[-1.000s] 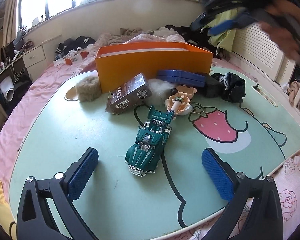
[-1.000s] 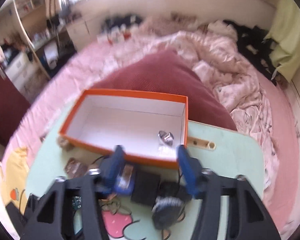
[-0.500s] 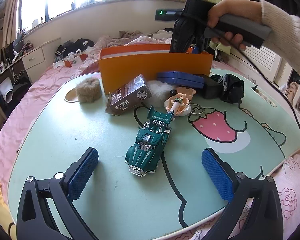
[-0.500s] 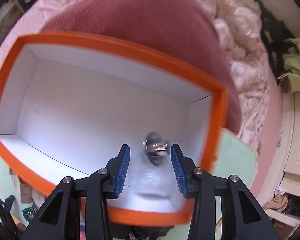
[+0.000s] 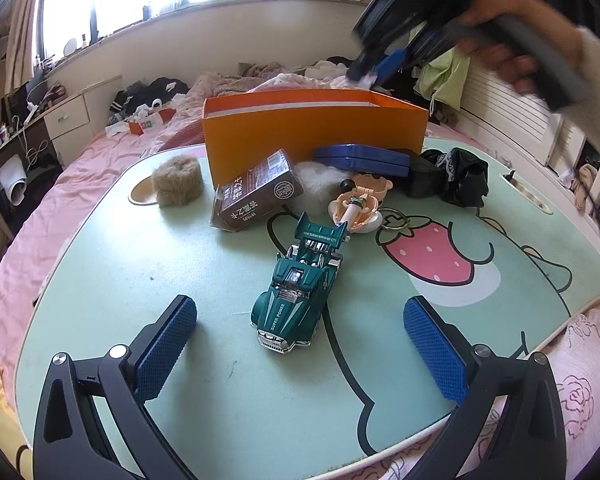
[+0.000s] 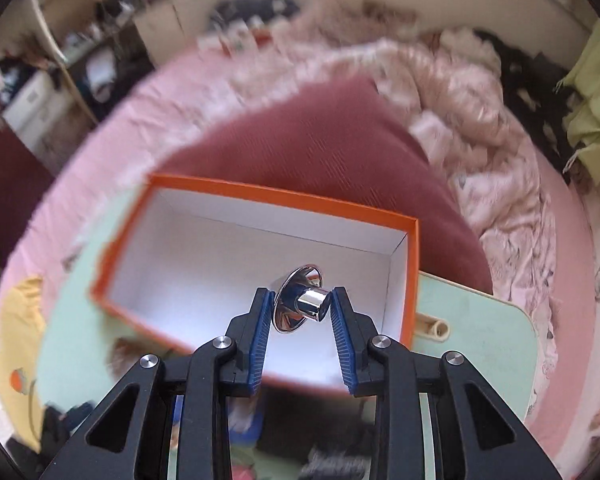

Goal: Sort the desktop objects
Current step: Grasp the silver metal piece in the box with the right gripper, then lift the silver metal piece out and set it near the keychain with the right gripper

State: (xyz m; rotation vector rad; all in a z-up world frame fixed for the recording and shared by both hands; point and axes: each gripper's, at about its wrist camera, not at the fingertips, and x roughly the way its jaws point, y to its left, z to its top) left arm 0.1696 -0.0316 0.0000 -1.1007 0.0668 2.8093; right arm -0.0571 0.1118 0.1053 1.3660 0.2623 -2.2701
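An orange box (image 5: 316, 136) with a white inside (image 6: 228, 264) stands at the back of the mint green table (image 5: 180, 280). My right gripper (image 6: 300, 308) is above the box, shut on a shiny silver funnel-shaped piece (image 6: 300, 302); it shows blurred in the left wrist view (image 5: 380, 68). My left gripper (image 5: 300, 344) is open and empty, low over the table front, with a green toy car (image 5: 298, 292) between its fingers.
In front of the box lie a brown carton (image 5: 256, 196), a brown furry ring (image 5: 178, 180), a white fluffy piece (image 5: 316, 188), a blue case (image 5: 364, 158), a black pouch and cloth (image 5: 452, 178) and a small doll figure (image 5: 356, 206). Pink bedding (image 6: 480, 120) surrounds the table.
My right gripper went down into the box, closed on the silver piece and has lifted it above the box. My left gripper has not moved.
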